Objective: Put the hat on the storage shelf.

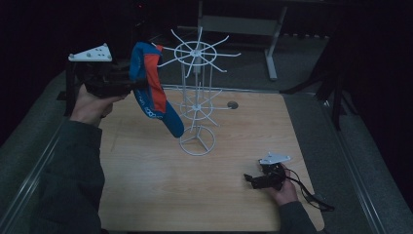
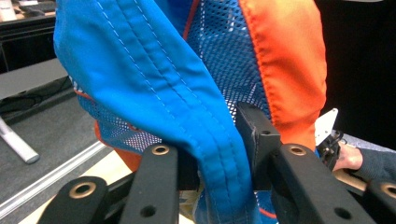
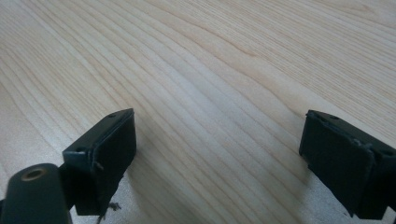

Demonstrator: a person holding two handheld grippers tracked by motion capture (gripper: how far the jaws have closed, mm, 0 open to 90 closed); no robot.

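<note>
A blue and orange mesh cap (image 1: 152,90) hangs in the air at the left of the high view, with my left gripper (image 1: 132,85) shut on its stitched blue edge (image 2: 205,140). The cap hangs just left of a white wire rack (image 1: 197,97) with spoke-like arms, which stands on the wooden table (image 1: 160,195). My right gripper (image 1: 249,179) rests low near the table's front right, open, with bare wood between its jaws (image 3: 219,144).
A small round hole (image 1: 233,105) is in the table behind the rack. A cable (image 1: 311,195) trails from the right gripper toward the table's right edge. A desk frame (image 1: 270,44) stands beyond the table in the dark.
</note>
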